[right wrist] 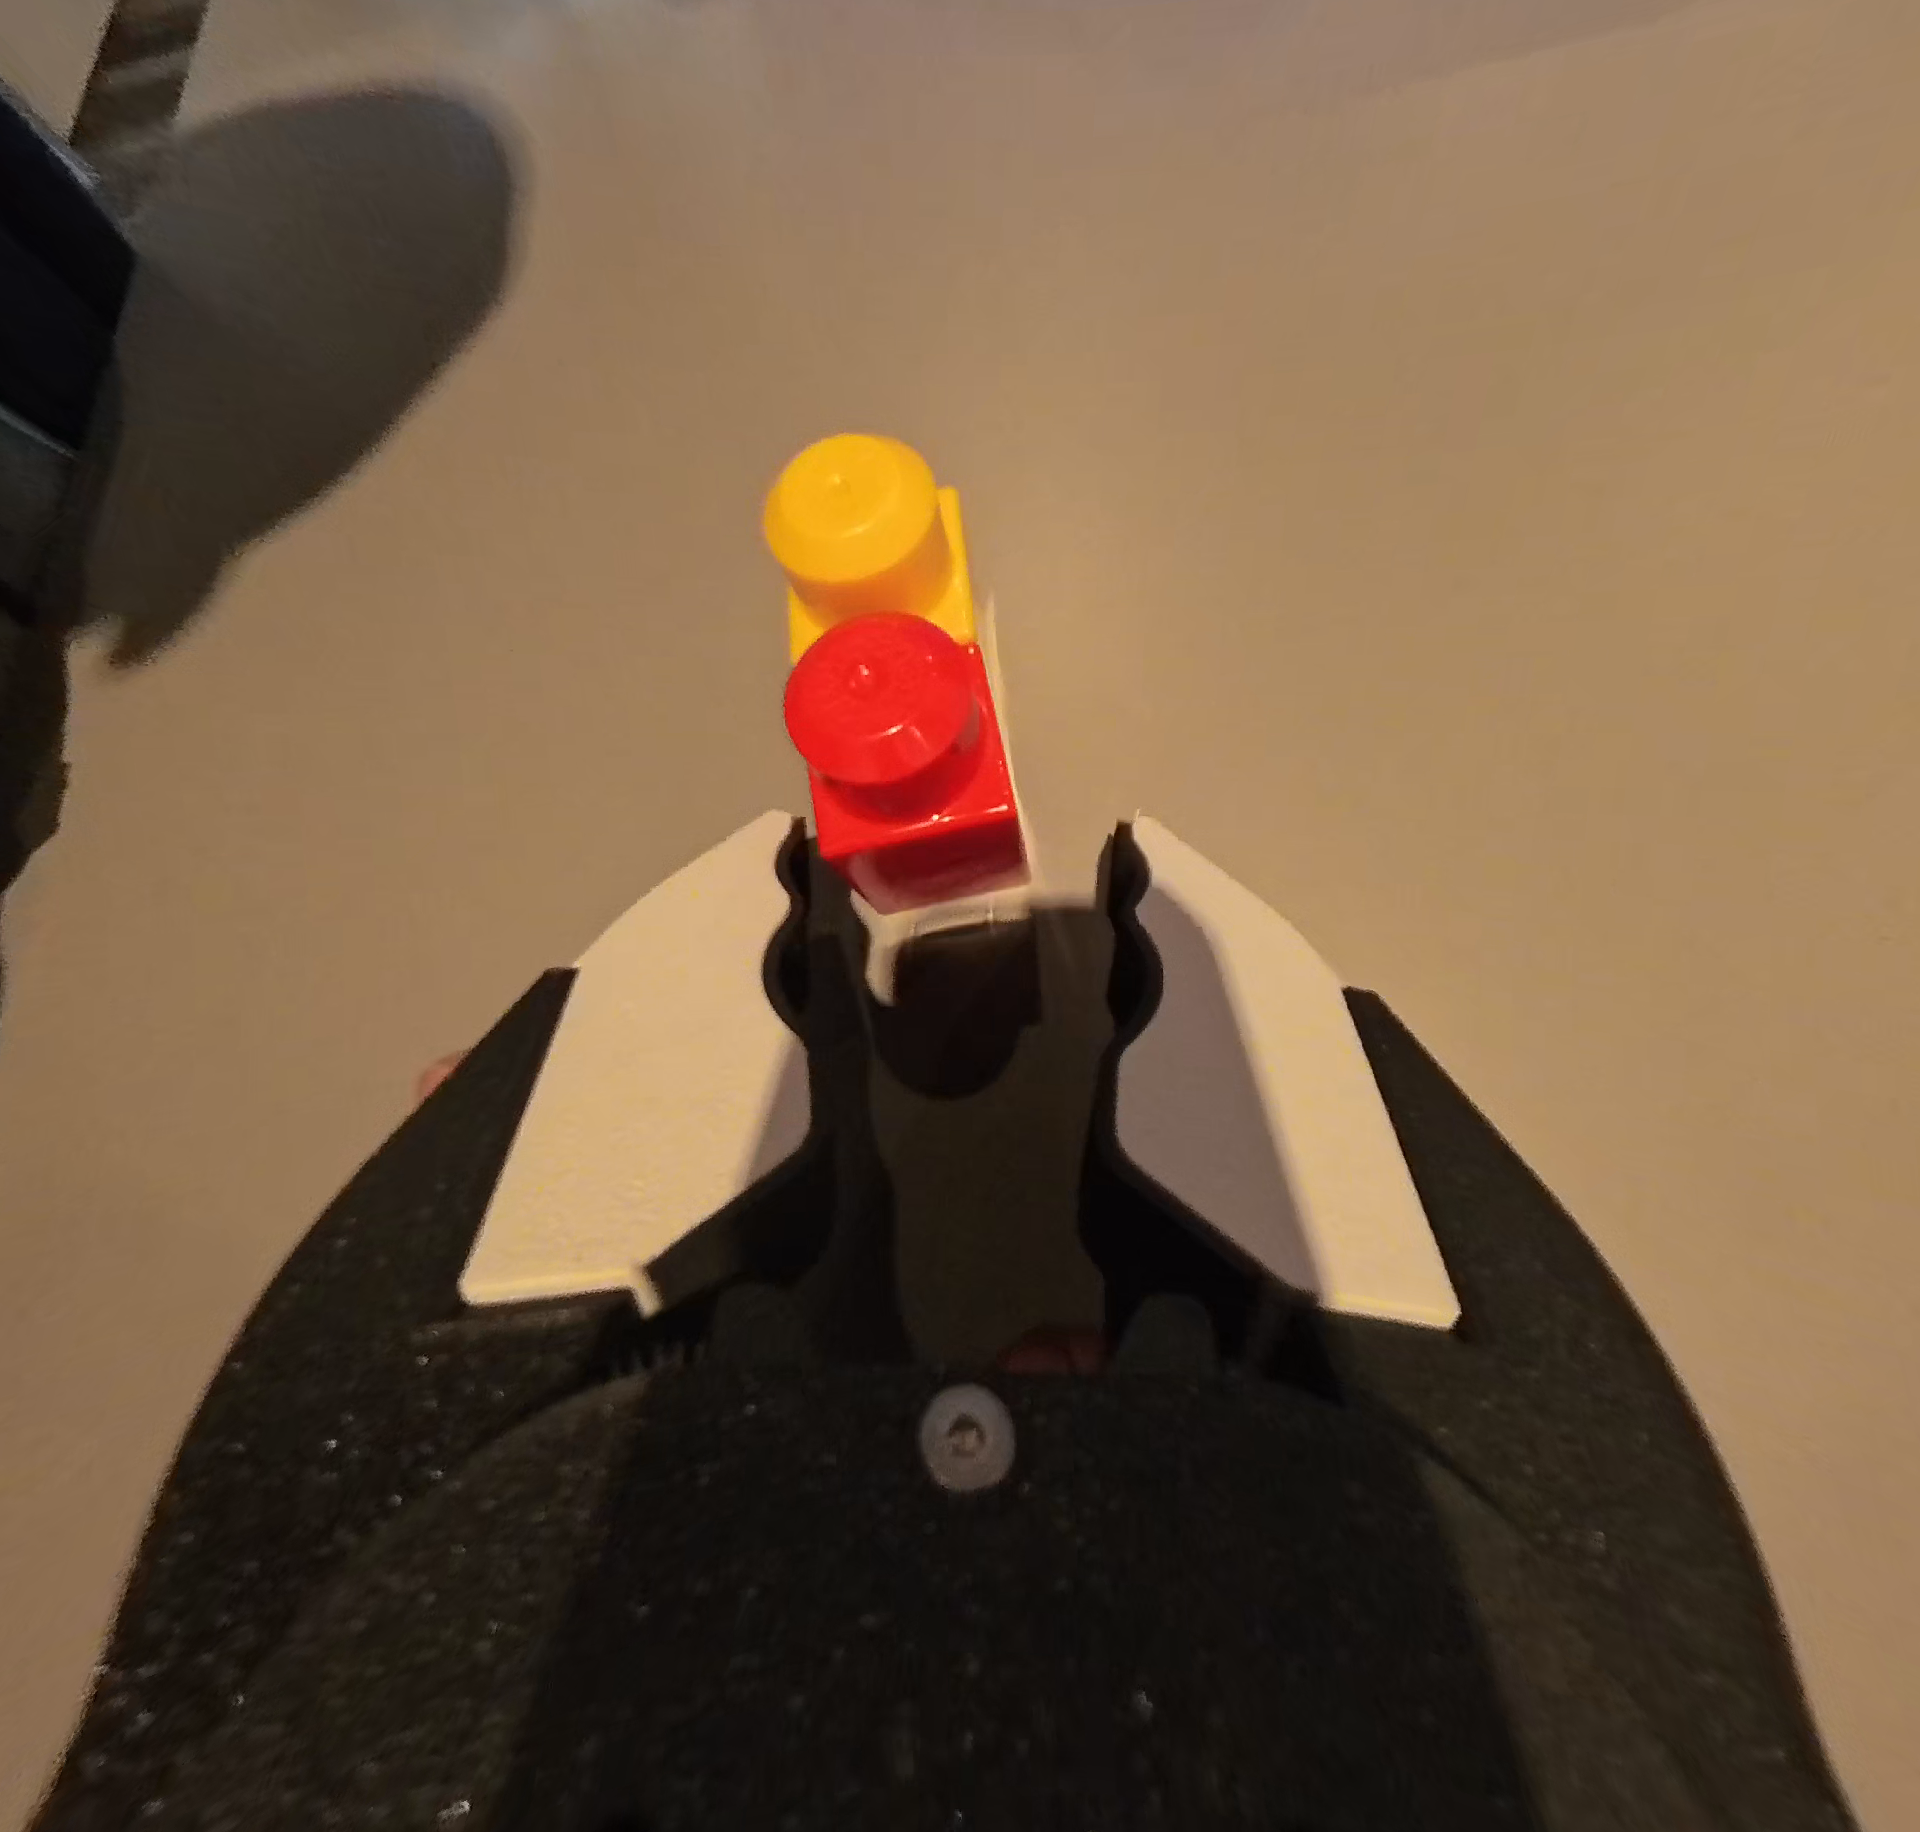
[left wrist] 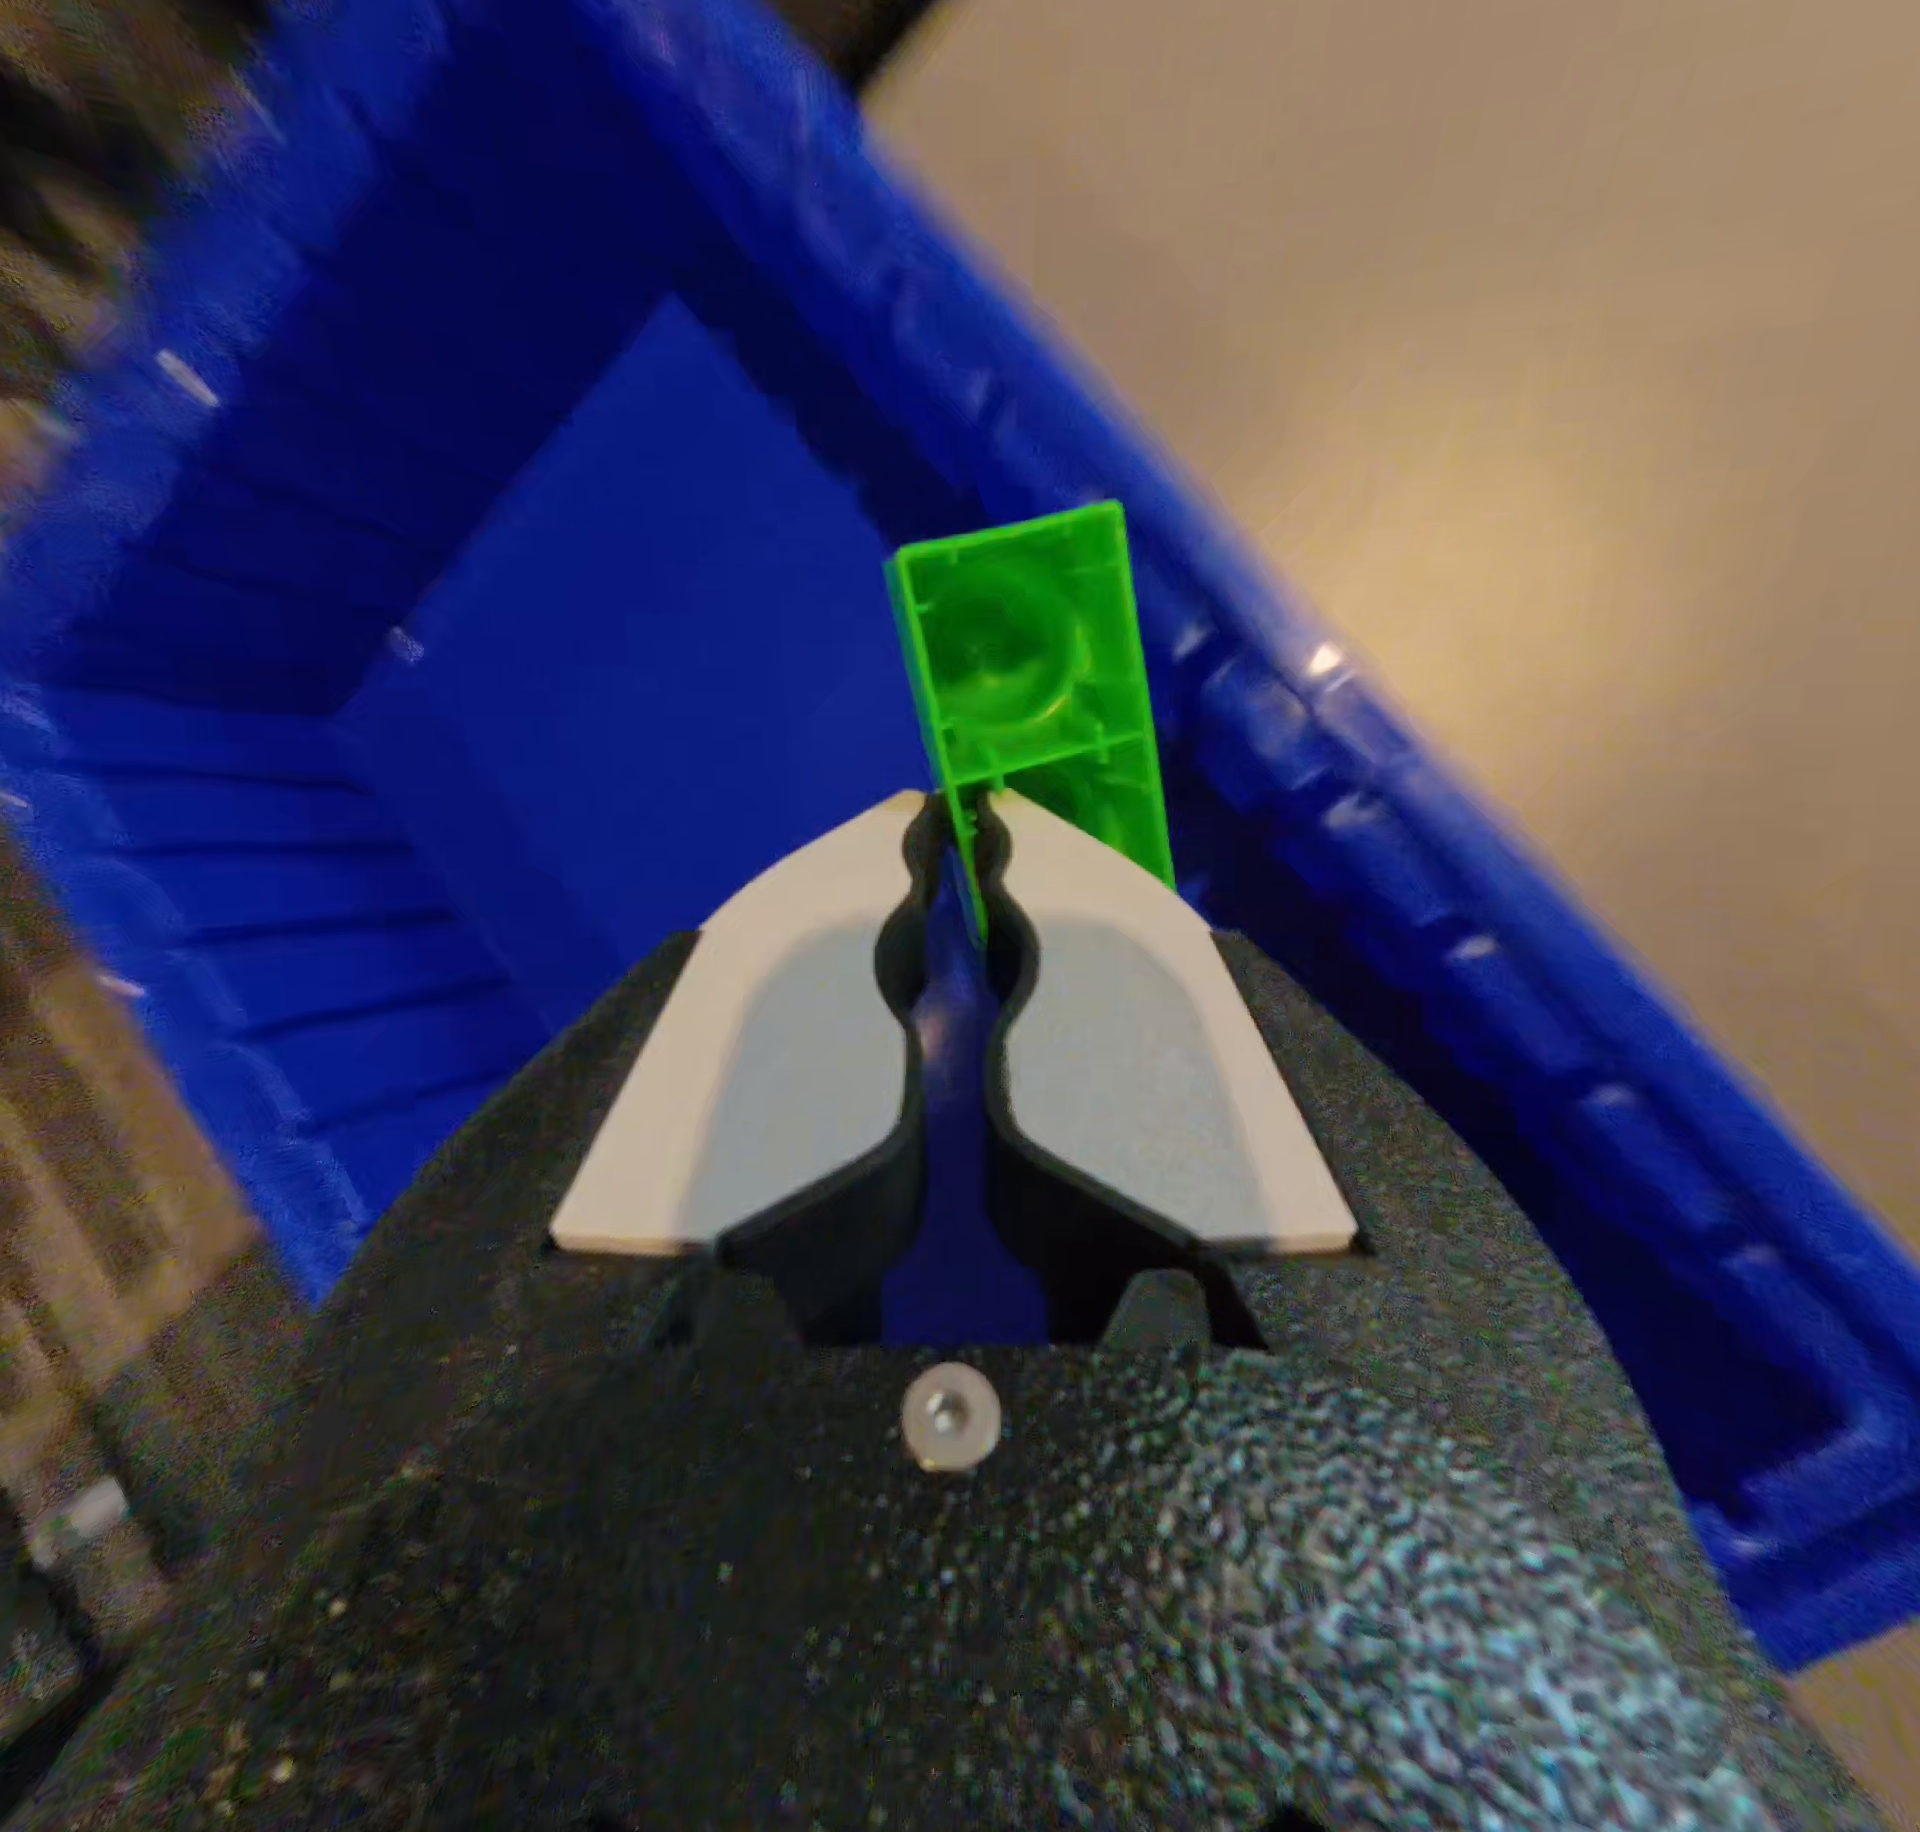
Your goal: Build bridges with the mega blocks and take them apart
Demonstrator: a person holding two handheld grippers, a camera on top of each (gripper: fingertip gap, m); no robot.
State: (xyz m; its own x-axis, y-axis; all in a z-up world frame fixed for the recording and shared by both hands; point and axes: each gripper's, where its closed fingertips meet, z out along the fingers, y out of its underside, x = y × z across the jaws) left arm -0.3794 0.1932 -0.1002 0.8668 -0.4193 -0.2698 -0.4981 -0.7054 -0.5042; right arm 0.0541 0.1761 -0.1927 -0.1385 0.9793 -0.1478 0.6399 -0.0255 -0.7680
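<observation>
Left gripper (left wrist: 961, 795): pinched hard on the thin wall of a green mega block (left wrist: 1023, 660), hollow underside turned toward the camera, block sticking out past the tips.
Grip quality: only an edge caught between the white fingertips (left wrist: 862, 847) (a shallow hold, likely to pivot if jolted).
Blue bin (left wrist: 1351, 764): directly beyond the left gripper, green block hanging over its inside near the right-hand rim; bin floor in view bare of other blocks, far and left walls blurred.
Step in hand, judged: dropping the green block into the bin, part of the take-apart half of the task.
Doing it well: carry farther in from the right rim toward the middle of the bin, lower before letting go, then spread the fingers in one clean move so the block falls flat rather than clipping the rim and bouncing onto the tan tabletop (left wrist: 1507, 276).
Right gripper (right wrist: 961, 821): fingers spread wide, gripping nothing, poised over the near end of the remaining stack.
Red block (right wrist: 920, 795): one-stud piece, seated on a white base piece (right wrist: 1013, 743) just beyond the fingertips.
Yellow block (right wrist: 873, 546): one-stud piece, touching the red one on its far side, on the same white base as far as can be told.
Right-hand advice: line the fingers squarely on either side of the red block's body (not the stud), close fully before pulling.
Risk: base unheld, so a straight upward pull may lift the whole stack.
</observation>
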